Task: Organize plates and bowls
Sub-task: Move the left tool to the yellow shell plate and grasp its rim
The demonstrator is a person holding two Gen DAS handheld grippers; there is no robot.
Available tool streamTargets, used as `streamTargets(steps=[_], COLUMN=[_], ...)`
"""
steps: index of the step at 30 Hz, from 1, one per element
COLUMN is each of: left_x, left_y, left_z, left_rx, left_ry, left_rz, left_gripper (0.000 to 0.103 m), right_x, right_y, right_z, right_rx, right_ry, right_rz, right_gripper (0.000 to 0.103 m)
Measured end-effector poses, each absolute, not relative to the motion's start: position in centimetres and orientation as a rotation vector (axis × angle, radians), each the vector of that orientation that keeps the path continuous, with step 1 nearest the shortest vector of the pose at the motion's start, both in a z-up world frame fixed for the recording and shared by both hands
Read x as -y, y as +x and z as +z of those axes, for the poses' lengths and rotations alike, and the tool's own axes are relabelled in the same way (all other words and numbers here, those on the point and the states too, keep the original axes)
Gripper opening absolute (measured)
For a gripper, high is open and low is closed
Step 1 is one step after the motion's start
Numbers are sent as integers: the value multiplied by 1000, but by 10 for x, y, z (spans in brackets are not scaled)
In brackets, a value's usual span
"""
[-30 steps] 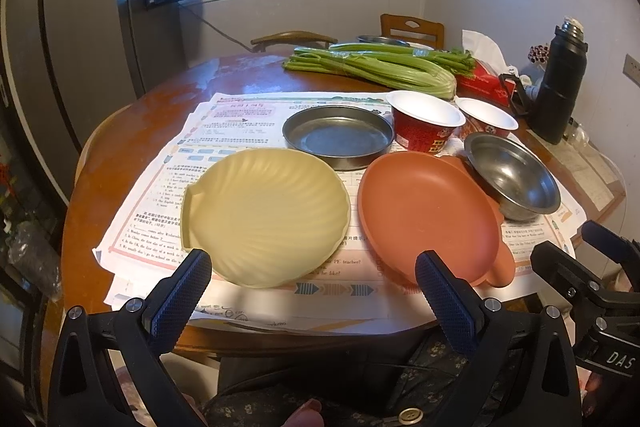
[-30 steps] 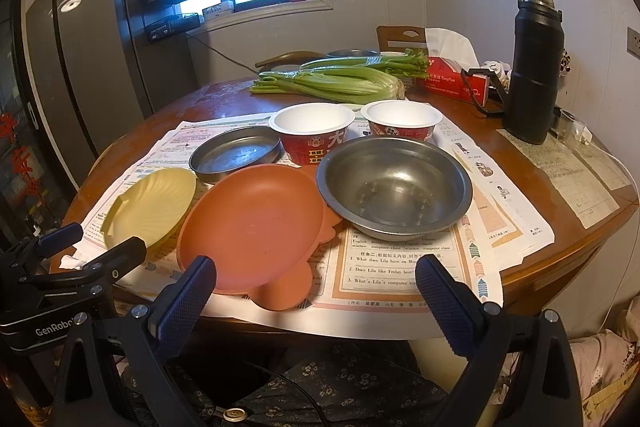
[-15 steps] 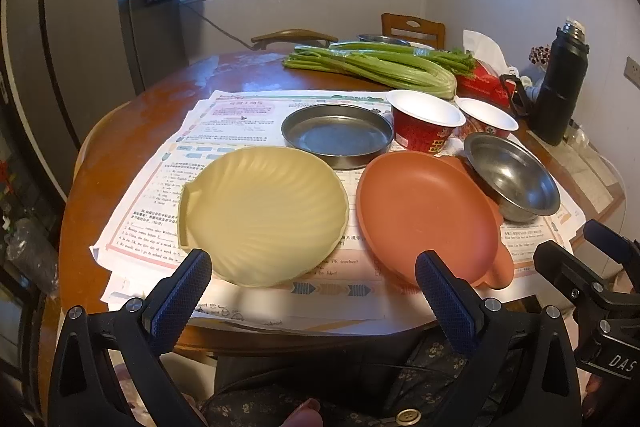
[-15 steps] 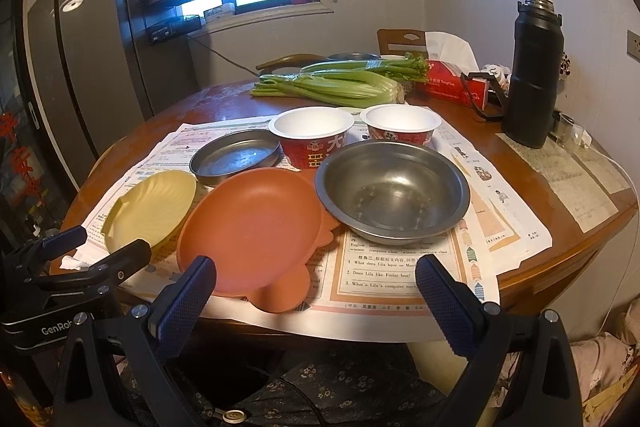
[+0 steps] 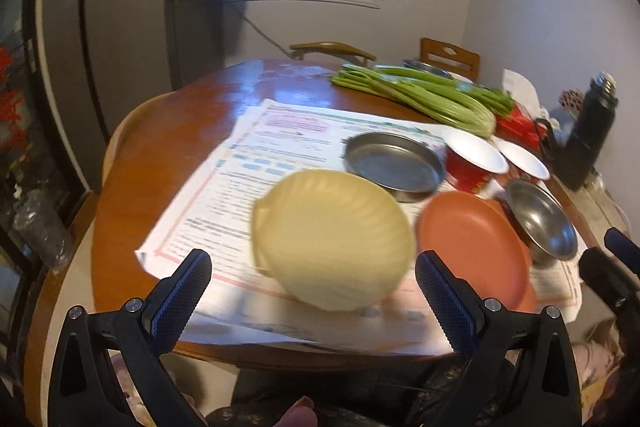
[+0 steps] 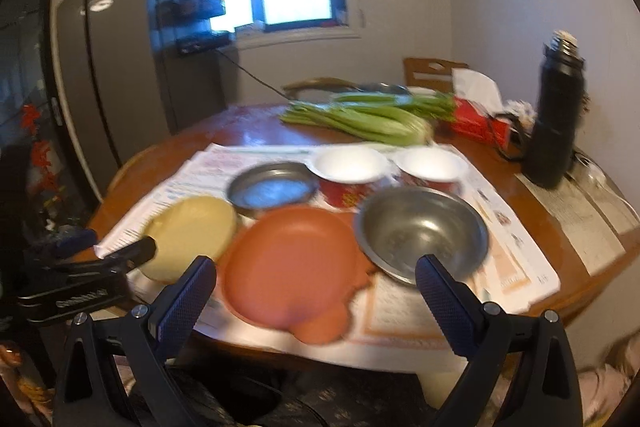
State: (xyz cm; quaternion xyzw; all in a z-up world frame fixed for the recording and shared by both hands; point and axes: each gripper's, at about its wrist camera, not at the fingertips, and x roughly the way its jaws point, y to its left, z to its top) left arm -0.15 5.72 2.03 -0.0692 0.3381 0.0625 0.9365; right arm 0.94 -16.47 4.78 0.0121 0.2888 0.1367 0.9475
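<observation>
Taking the orange plate [image 6: 294, 265] as the landmark at the near edge of the round wooden table [image 5: 160, 155], the count runs: one yellow shell-shaped plate [image 5: 332, 239] just to its left, one flat steel pan [image 5: 394, 165] behind it, one deep steel bowl [image 6: 420, 233] touching its right rim, and two red paper cups [image 6: 350, 171] with white insides side by side behind the pan and bowl. All six lie on sheets of printed paper [image 5: 256, 155]. Farther back from the orange plate lie one bunch of celery [image 6: 372, 117], one red tissue box [image 6: 474, 121] and, off to the right, one black flask [image 6: 558, 115]. Two chairs [image 5: 450, 57] stand beyond the table. The left gripper [image 5: 314, 301] hangs over the near edge of the yellow plate with its jaws spread wide, wider than the plate looks, and nothing between them. The right gripper [image 6: 316, 297] is likewise spread wide and empty, in front of the orange plate and the steel bowl. Against half a second ago, both views are now blurred and tilted; the left camera has swung leftward so the yellow plate sits centred between its fingers, and the dishes themselves lie where they were.
</observation>
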Motion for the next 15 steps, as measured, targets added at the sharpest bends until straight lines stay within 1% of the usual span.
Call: streamTargets(steps=[5, 15], left_x=[-85, -116], left_y=[1, 13], left_z=[17, 7], left_rx=[-700, -748], left_ry=[-183, -252], left_rz=[179, 175], left_gripper=[102, 102], right_x=[139, 95], right_y=[22, 56], right_z=[55, 46], right_rx=[-593, -641], right_ry=[3, -81], right_rz=[363, 481], right_gripper=[101, 101])
